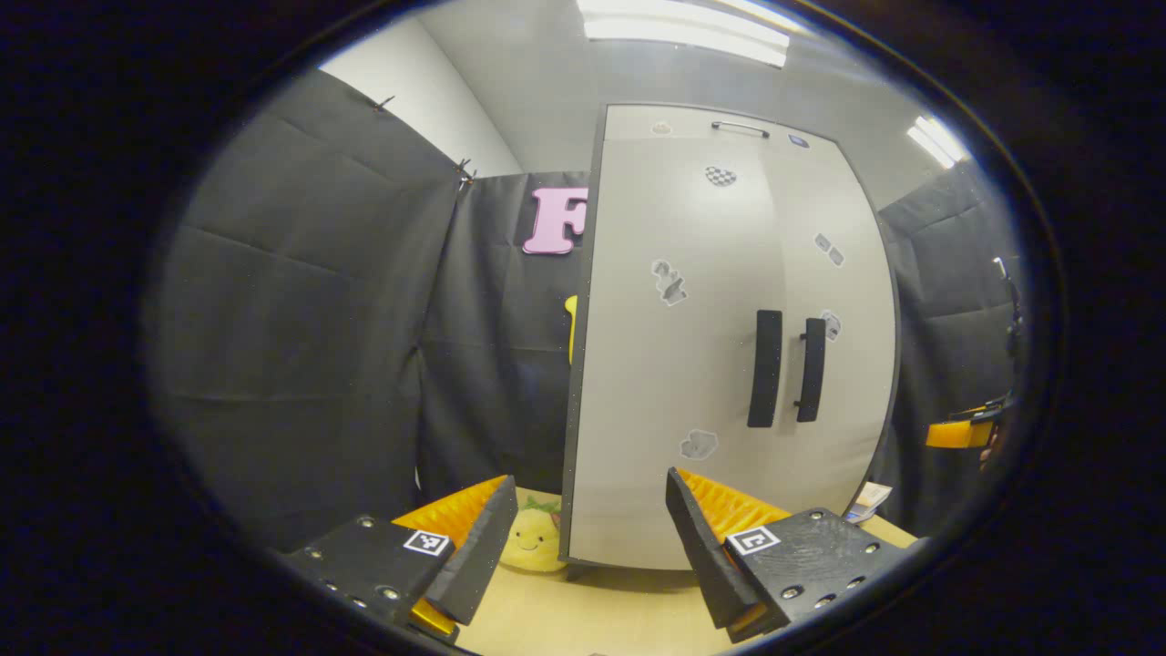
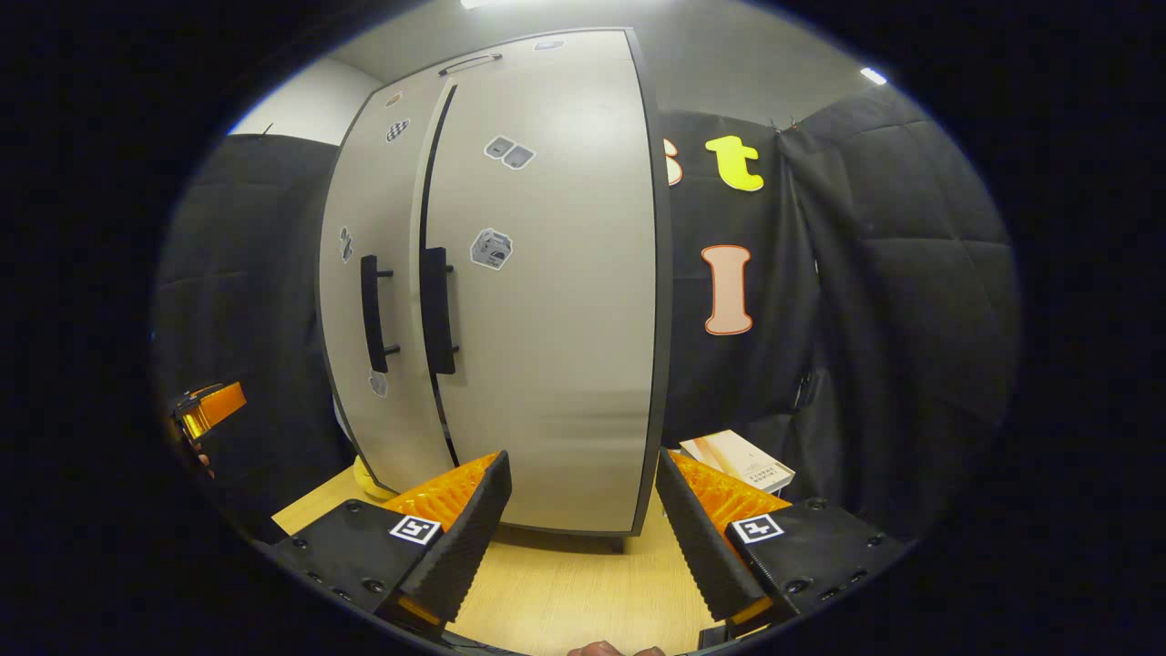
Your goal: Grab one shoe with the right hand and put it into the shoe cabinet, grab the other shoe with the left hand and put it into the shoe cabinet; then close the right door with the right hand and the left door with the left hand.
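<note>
The grey shoe cabinet [image 1: 692,364] stands upright on the wooden table, both doors shut with two dark vertical handles [image 1: 765,369] side by side. My left gripper [image 1: 590,487] is open in front of the cabinet's lower left corner, with nothing between its fingers. In the right gripper view the cabinet [image 2: 547,319] fills the middle, with a thin dark seam between its doors beside the handles [image 2: 437,310]. My right gripper [image 2: 583,465] is open before the right door's lower part and holds nothing. The right gripper also shows at the far right edge [image 1: 961,430], and the left gripper at the far left edge [image 2: 208,408].
A yellow plush toy [image 1: 533,539] lies on the table at the cabinet's left foot. A flat light box [image 2: 740,461] lies right of the cabinet. Black cloth walls close in the booth on all sides. Bare wooden tabletop [image 2: 565,583] runs in front of the cabinet.
</note>
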`<state>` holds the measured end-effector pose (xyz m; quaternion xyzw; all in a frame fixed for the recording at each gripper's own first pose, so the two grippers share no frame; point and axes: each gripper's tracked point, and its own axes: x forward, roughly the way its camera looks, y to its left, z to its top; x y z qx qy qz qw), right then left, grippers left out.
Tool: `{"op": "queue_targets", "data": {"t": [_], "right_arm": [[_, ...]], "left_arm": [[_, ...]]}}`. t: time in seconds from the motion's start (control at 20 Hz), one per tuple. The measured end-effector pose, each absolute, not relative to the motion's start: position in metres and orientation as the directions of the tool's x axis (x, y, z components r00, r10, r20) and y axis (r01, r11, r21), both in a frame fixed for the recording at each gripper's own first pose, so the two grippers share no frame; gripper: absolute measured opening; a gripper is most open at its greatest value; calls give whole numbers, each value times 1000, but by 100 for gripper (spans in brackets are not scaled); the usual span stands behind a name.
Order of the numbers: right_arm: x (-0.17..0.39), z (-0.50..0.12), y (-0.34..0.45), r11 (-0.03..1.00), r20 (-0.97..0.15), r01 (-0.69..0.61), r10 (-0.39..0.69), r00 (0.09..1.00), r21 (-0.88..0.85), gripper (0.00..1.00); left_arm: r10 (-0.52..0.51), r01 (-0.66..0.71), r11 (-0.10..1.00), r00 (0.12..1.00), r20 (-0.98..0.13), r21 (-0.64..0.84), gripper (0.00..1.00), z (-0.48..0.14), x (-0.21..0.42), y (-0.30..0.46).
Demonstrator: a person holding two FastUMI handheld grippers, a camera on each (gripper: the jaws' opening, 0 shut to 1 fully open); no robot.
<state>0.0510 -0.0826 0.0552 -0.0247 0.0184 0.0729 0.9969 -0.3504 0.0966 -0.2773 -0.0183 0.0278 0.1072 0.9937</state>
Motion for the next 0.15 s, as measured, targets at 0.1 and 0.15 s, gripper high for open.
{"op": "queue_targets", "data": {"t": [0.1, 0.15], "right_arm": [[55, 53, -96, 979, -36, -196, 195, 980, -49, 100], [58, 53, -103, 976, -28, -211, 210, 977, -55, 97]], "left_arm": [[255, -256, 966, 965, -60, -15, 88, -273, -356, 82], [269, -270, 963, 962, -53, -7, 94, -271, -357, 74]]}}
